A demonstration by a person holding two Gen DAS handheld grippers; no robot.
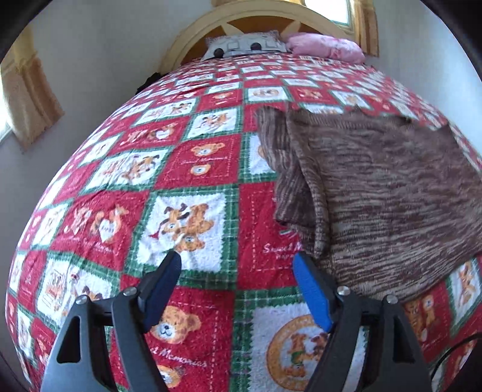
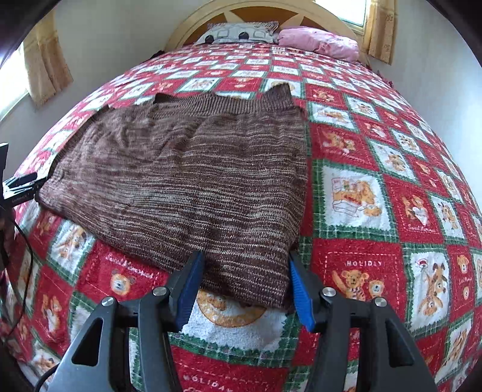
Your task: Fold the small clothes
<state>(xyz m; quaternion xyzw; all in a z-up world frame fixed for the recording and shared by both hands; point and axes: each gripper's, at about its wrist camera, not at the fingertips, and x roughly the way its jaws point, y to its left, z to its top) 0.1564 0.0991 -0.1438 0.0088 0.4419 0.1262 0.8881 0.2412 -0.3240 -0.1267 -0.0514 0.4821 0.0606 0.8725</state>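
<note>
A brown marled knit garment [image 1: 376, 193] lies flat on the bed, with one sleeve folded in along its left side [image 1: 289, 181]. My left gripper [image 1: 236, 259] hovers open over the quilt just left of the garment's near corner. Its right fingertip [image 1: 301, 265] is beside the knit edge and nothing is between the jaws. In the right wrist view the garment [image 2: 192, 181] fills the middle. My right gripper [image 2: 245, 259] stands open above the near right corner. That corner shows between the fingers, and the pads are not pressed on it.
A red, white and green teddy-bear quilt [image 2: 376, 196] covers the whole bed. A patterned pillow [image 2: 241, 33] and a pink pillow [image 2: 319, 42] rest against the wooden headboard [image 2: 192, 27]. Curtains [image 2: 45, 66] hang by the windows. A black cable [image 2: 21, 241] runs along the left edge.
</note>
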